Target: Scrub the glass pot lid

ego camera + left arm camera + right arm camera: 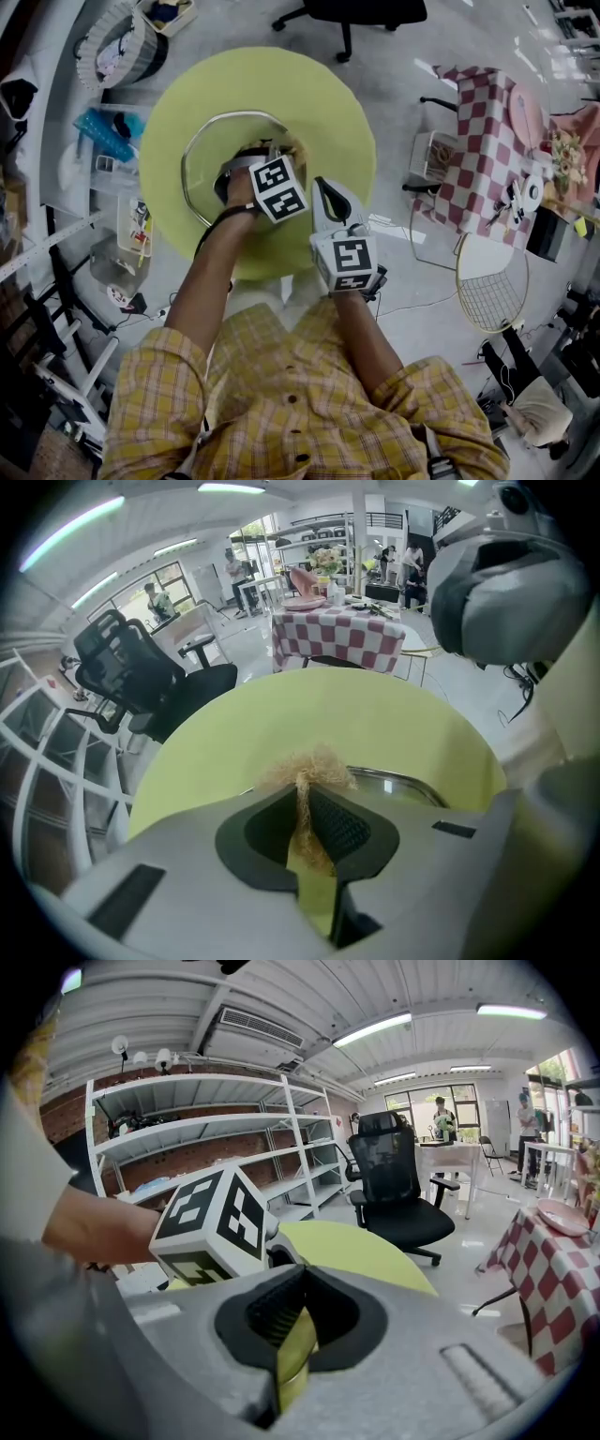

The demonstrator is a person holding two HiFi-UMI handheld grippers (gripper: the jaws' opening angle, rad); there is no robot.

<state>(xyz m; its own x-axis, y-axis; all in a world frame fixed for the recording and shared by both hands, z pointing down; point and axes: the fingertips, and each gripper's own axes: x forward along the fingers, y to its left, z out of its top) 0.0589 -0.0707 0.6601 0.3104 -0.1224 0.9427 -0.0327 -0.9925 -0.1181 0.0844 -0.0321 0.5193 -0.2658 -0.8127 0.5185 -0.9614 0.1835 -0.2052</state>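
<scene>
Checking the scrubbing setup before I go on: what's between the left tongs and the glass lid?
A tan fibrous scrub pad, pinched in the left tongs, juts toward the glass lid; the left gripper view shows it.

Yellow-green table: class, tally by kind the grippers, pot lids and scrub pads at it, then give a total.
grippers: 2 (left gripper, right gripper)
glass pot lid: 1
scrub pad: 1
total: 4
</scene>
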